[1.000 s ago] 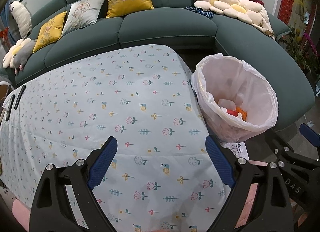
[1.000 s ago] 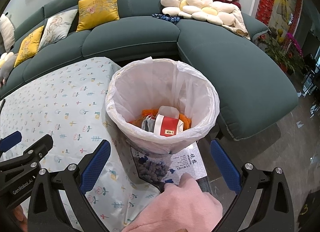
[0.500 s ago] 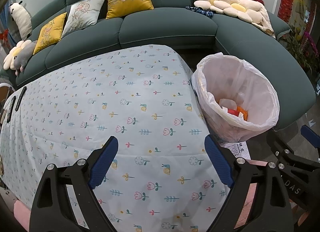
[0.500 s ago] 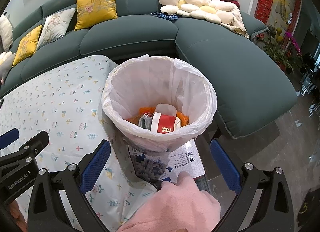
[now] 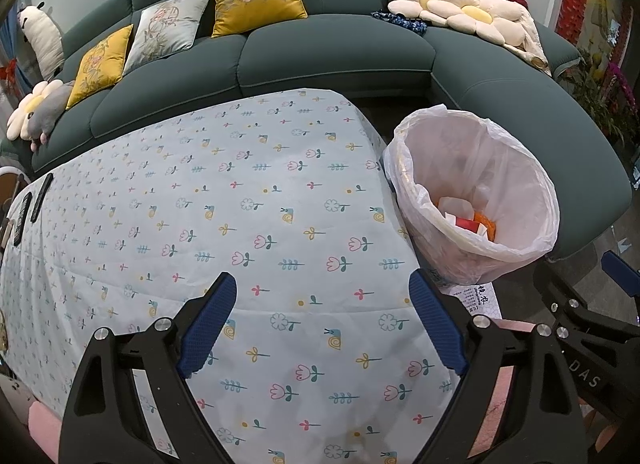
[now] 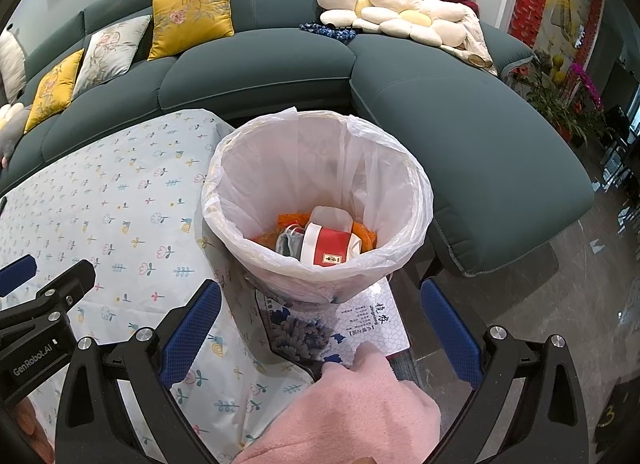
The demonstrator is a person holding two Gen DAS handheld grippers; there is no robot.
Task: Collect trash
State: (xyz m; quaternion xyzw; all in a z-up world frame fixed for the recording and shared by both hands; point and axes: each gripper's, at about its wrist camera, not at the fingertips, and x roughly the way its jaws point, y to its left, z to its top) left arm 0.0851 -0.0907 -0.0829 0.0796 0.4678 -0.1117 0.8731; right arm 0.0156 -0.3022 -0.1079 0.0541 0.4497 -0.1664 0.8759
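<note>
A trash bin lined with a white plastic bag point(image 6: 400, 200) stands beside the table's right end; it also shows in the left wrist view point(image 5: 516, 168). Inside lie a red and white paper cup point(image 6: 330, 246), orange scraps point(image 6: 288, 220) and a grey wrapper. My right gripper point(image 6: 320, 330) is open and empty, just in front of the bin. My left gripper point(image 5: 322, 324) is open and empty above the flowered tablecloth point(image 5: 240, 200). A blue and white printed box point(image 6: 360, 324) lies under the bin's near side.
A teal corner sofa point(image 5: 336, 52) with yellow cushions wraps behind the table and bin. Two dark remote controls point(image 5: 30, 206) lie at the table's left edge. A pink sleeve point(image 6: 352, 412) fills the right view's bottom. Dark tiled floor point(image 6: 560, 304) lies right of the bin.
Both grippers have drawn slightly back and up, so the bin and table look a little farther and lower. Both stay open. The trash in the bin has not moved.
</note>
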